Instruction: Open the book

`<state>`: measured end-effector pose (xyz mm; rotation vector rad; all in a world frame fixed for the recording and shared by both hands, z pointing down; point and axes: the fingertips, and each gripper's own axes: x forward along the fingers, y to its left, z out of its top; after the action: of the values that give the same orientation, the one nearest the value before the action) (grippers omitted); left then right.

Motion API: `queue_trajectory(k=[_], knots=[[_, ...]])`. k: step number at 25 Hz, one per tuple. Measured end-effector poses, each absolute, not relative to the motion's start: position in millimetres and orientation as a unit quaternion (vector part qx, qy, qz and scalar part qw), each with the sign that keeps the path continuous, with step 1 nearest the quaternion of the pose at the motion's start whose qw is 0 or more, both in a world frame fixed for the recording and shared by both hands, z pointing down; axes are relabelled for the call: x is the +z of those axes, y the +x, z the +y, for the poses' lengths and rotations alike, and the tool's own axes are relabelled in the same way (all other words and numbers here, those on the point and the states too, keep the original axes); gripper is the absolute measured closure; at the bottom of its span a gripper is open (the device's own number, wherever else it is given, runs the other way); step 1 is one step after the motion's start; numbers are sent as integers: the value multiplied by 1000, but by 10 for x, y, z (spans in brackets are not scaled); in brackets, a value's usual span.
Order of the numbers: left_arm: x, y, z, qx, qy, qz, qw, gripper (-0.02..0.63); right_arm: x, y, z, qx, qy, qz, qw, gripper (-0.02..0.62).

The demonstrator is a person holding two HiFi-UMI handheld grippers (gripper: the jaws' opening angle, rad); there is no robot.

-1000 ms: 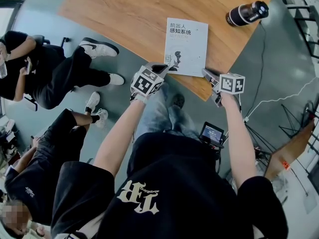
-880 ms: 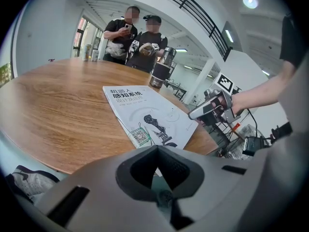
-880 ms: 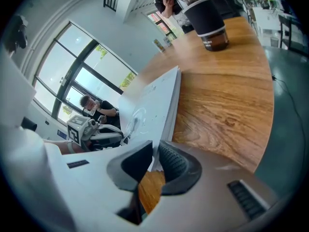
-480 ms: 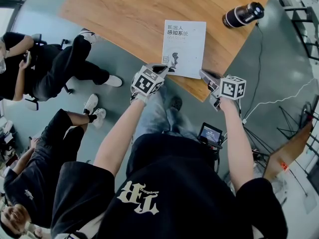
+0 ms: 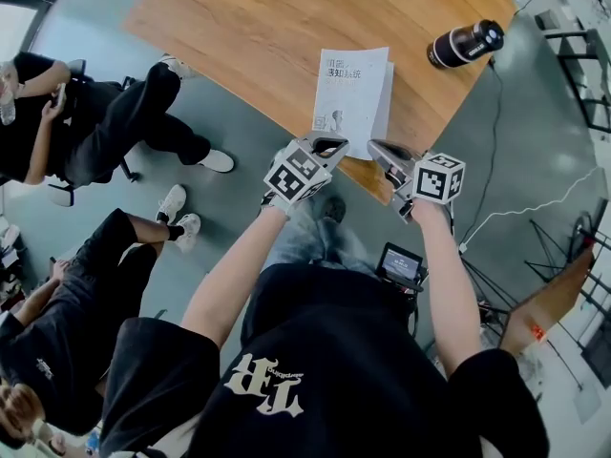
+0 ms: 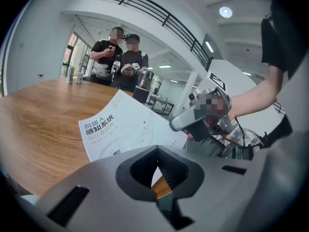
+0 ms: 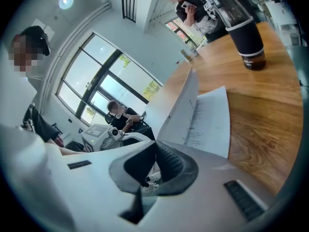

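A white paperback book [image 5: 348,89] lies near the front edge of the wooden table [image 5: 248,36]. Its front cover [image 7: 178,110] is raised at the right side, and a printed page [image 7: 210,117] shows underneath. My right gripper [image 5: 374,148] is at the book's near right corner, shut on the cover's edge; its jaws [image 7: 155,146] meet right where the cover begins. My left gripper [image 5: 332,144] is shut, its tips at the book's near edge by the left corner. In the left gripper view [image 6: 157,151] the cover [image 6: 120,129] tilts up toward the right gripper [image 6: 198,122].
A black bottle [image 5: 465,43] lies on its side at the table's far right corner. Seated people [image 5: 95,132] fill the floor at the left. A small screen [image 5: 405,260] hangs at the person's waist. Cables run over the floor at the right.
Both grippers moved closer together at the book's near edge. The cover, flat before, now lifts on its right side, exposing a page.
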<state>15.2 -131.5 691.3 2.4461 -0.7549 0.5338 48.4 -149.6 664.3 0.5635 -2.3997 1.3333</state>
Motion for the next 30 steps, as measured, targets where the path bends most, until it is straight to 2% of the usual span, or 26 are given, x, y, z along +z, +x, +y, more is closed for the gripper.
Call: queue_trajectory(k=[11, 18, 30], knots=[[6563, -247, -1195, 151, 892, -346, 249, 598, 6264, -155, -1421, 455, 120, -871, 139, 601], [6498, -839, -1038, 136, 865, -410, 256, 598, 6108, -772, -1362, 448, 65, -883, 123, 601], [6674, -1527, -839, 124, 821, -476, 289, 598, 6490, -1525, -1327, 470, 25, -868, 156, 600]])
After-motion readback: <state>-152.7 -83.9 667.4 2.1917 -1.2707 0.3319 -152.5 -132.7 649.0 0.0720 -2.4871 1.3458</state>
